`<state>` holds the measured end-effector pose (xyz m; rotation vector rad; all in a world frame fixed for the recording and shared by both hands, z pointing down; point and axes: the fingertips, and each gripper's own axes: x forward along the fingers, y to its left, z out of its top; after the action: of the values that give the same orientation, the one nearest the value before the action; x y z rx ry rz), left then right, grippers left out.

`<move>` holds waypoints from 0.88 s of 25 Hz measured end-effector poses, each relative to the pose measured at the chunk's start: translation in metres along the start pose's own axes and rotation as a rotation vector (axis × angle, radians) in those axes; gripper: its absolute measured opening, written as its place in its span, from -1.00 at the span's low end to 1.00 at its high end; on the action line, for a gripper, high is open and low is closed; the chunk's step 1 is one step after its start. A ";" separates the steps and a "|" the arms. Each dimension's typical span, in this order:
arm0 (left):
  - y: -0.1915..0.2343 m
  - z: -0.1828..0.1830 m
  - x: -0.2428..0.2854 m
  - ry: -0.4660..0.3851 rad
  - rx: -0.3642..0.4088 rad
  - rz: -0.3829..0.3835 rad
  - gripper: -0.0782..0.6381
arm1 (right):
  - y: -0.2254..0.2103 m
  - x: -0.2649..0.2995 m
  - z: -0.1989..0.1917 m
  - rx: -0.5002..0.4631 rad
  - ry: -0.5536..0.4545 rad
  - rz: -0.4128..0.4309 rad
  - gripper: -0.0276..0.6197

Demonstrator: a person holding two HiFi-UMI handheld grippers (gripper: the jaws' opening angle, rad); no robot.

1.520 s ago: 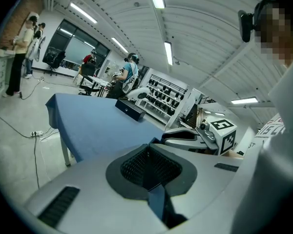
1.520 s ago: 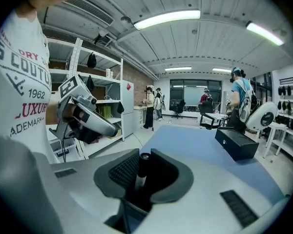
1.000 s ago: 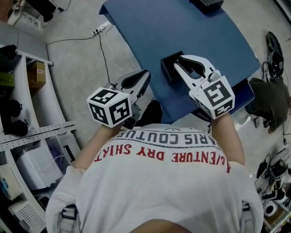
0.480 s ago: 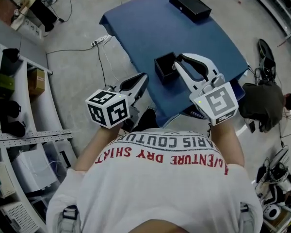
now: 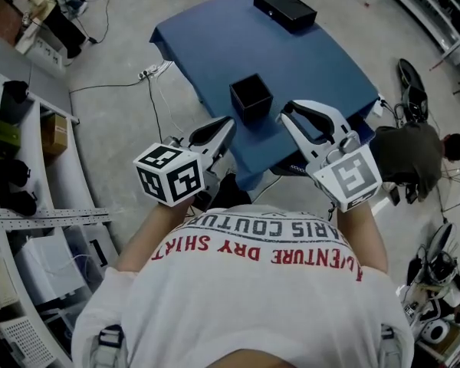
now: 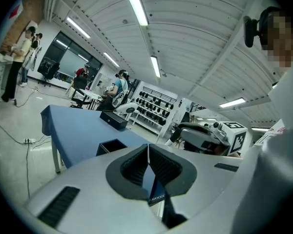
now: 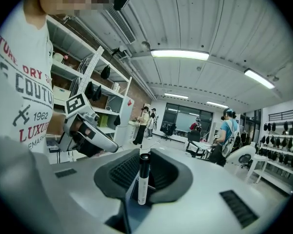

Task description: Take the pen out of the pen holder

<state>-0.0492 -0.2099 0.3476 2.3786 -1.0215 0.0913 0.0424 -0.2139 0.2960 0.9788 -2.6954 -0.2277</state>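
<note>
Where the right gripper (image 7: 142, 156) is seen along its own jaws, they are pinched on the pen (image 7: 143, 179), which stands upright between the ribbed pads with its black cap uppermost and its white barrel below. The pen is therefore clear of the pen holder (image 5: 251, 98), an open black box standing upright on the blue table (image 5: 215, 37) near the table's front edge. From the head view, the right gripper's tips lie just to the right of the pen holder and do not touch it; the pen itself cannot be made out from that view. The left gripper (image 6: 148, 151) has its jaws pressed together with nothing between them, and it sits off the table's left front corner, over the floor and apart from the pen holder. A flat black case (image 5: 285, 10) lies at the far end of the table, well apart from the pen holder. Shelving (image 5: 31, 167) runs along the left side of the room.
</note>
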 end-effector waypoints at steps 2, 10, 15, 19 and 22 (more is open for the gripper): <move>-0.009 -0.004 0.000 0.005 -0.002 -0.005 -0.69 | 0.001 -0.010 -0.009 0.027 0.005 0.013 -0.67; -0.024 -0.019 0.000 0.024 -0.002 -0.021 -0.69 | 0.012 -0.030 -0.037 0.100 0.036 0.016 -0.67; -0.028 -0.029 0.003 0.039 -0.006 -0.030 -0.69 | 0.018 -0.036 -0.047 0.132 0.042 0.014 -0.67; -0.032 -0.034 0.004 0.049 -0.005 -0.039 -0.69 | 0.020 -0.041 -0.051 0.134 0.051 0.003 -0.67; -0.035 -0.035 0.004 0.051 -0.003 -0.044 -0.69 | 0.024 -0.042 -0.050 0.131 0.047 0.011 -0.67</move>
<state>-0.0177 -0.1749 0.3628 2.3819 -0.9448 0.1339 0.0738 -0.1713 0.3407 0.9926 -2.7000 -0.0260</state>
